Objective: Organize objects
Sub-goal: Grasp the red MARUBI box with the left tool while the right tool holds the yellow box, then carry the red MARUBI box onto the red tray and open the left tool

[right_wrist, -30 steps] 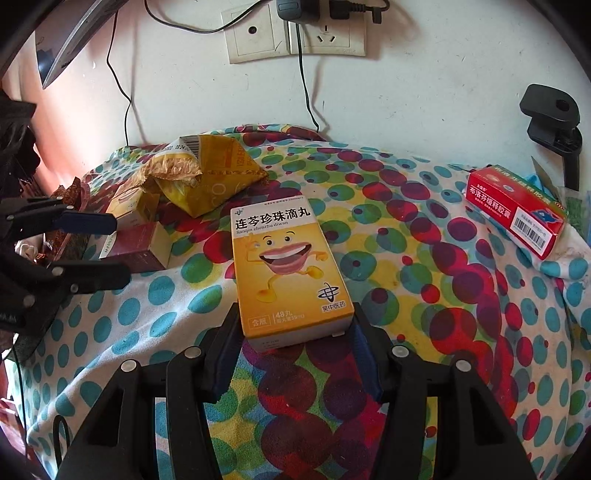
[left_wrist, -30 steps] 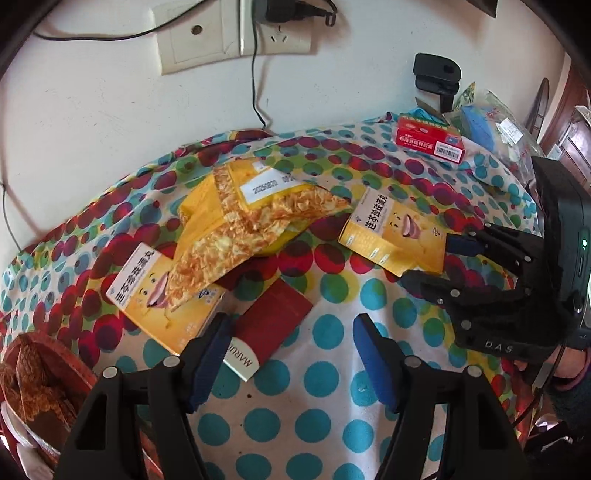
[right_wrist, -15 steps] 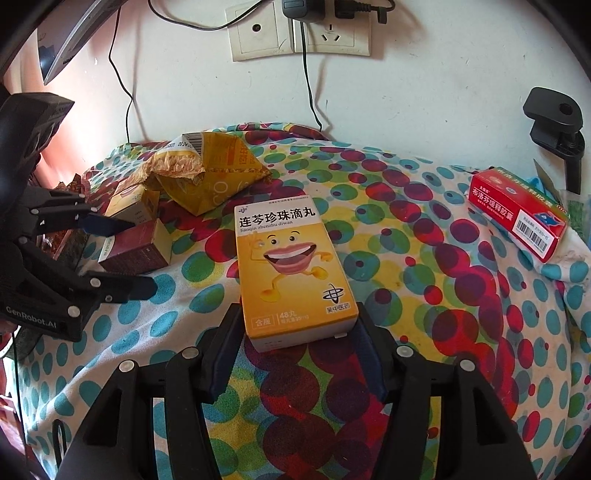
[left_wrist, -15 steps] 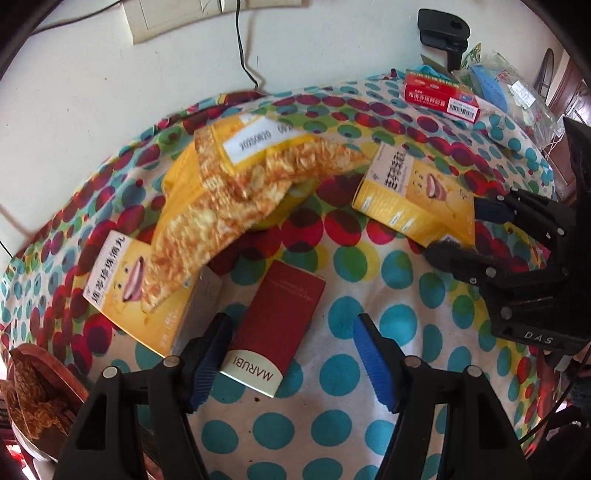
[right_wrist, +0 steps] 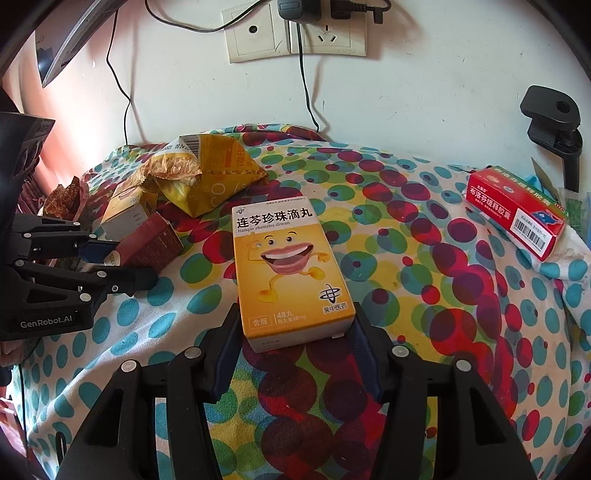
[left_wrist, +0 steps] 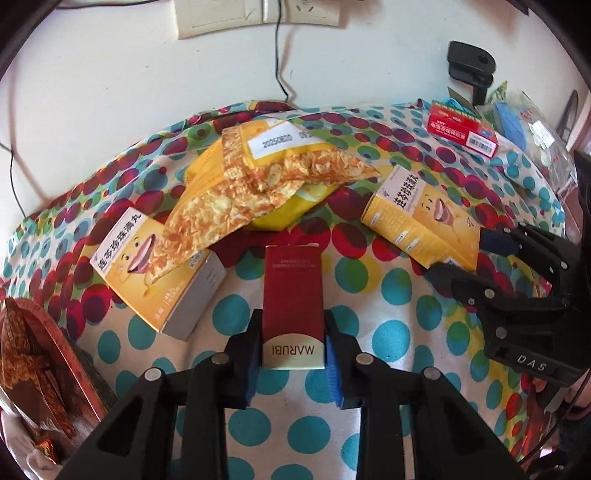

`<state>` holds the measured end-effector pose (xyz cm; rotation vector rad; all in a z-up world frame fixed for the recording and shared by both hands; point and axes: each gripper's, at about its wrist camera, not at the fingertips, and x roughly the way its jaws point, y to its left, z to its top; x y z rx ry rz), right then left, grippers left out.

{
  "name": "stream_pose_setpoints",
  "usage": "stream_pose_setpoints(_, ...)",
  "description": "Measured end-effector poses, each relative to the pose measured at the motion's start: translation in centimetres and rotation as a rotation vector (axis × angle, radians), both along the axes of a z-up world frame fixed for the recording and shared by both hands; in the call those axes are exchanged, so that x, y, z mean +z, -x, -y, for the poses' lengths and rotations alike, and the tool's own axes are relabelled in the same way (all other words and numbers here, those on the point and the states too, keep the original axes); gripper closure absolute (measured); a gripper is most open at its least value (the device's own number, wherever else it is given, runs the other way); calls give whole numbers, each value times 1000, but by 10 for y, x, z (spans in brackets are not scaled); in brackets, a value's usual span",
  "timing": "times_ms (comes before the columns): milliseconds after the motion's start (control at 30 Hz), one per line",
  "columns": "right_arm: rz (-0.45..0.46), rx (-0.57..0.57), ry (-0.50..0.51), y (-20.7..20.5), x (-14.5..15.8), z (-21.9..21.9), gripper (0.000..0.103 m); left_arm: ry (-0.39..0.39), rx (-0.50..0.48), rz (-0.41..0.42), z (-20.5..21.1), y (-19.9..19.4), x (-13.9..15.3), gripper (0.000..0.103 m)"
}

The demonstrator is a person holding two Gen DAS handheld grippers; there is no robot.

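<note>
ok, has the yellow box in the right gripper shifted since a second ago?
No. The yellow box sits over the same dots of the spotted cloth, same gap to the red carton, with the right gripper closed on its near end.

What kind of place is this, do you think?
Probably a room in a home: a polka-dot cloth covers a table or bed against a white wall with sockets, and it is strewn with medicine boxes and a snack bag.
</note>
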<state>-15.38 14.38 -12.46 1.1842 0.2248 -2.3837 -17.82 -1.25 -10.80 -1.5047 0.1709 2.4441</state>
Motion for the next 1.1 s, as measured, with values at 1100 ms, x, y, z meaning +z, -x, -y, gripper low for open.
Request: stream_pose_setpoints(1100, -19, -1, -56, -1, -1, 7, 50, -5, 257, -153, 14, -110, 40, 74)
